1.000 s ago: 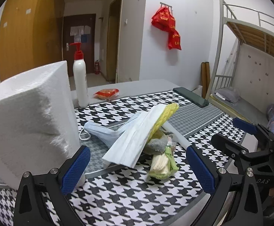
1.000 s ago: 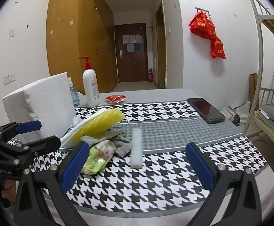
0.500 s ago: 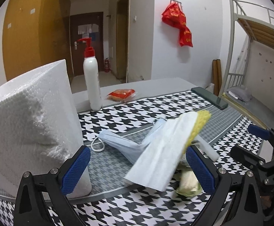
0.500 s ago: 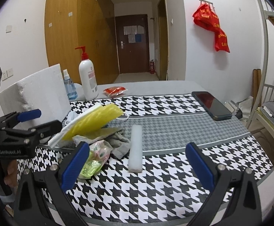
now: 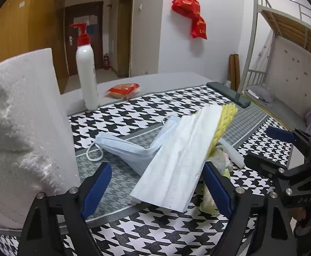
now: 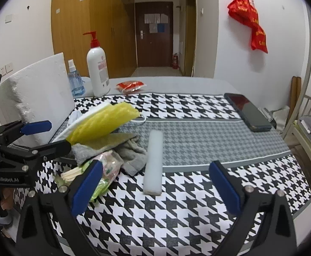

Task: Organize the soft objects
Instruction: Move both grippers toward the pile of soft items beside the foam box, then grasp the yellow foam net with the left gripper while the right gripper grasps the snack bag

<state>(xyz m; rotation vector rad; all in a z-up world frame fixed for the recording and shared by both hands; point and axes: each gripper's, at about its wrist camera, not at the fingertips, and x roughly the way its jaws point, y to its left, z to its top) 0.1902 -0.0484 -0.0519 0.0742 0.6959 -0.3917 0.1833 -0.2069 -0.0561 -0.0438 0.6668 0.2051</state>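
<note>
The foam block runs off the left wrist view's left edge. There the white sheet covers most of the sponge and the packet. The bottle label is too small to read. The towel lies partly under the sponge.

A black-and-white houndstooth cloth with a grey houndstooth band covers the counter. On it lie a yellow sponge cloth, a pale blue face mask, a white sheet, a grey rag and a white foam bar. The pump bottle is white with a red top. Both tongs carry blue pads on black frames.
</note>
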